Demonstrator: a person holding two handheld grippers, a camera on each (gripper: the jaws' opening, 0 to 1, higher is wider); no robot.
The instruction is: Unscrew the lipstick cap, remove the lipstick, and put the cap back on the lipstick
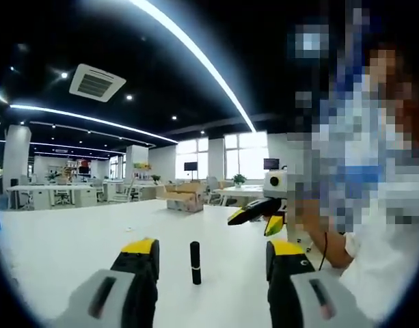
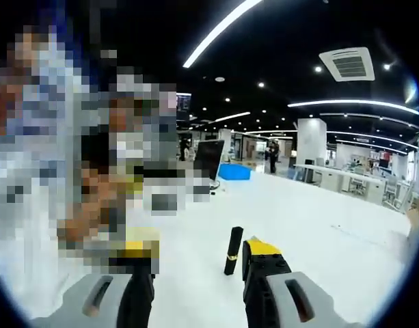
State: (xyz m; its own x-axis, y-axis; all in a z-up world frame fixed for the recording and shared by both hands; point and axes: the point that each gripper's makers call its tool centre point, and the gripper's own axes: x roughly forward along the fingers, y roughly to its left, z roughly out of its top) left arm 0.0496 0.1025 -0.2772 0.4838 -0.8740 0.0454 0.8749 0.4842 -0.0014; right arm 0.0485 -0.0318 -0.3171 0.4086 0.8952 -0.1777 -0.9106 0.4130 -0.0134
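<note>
i could read no text, no label, brand or number on anything, the far monitors and wall signs were too small and blurred for me to make out

Two hand-held grippers, grey bodies with black jaws tipped in yellow, and a person in a white top.

In the left gripper view, the left gripper (image 1: 212,263) has two pale grey housings, each with a dark slot, carrying black jaws capped in bright yellow. The right gripper (image 1: 258,217) comes in from the right with black fingers edged in yellow under a white box. A thin dark cable (image 1: 325,250) hangs by the person's white sleeve (image 1: 373,266). In the right gripper view, the right gripper (image 2: 199,263) has the same make: grey slotted housings, black jaws, yellow caps on the tips.
</note>
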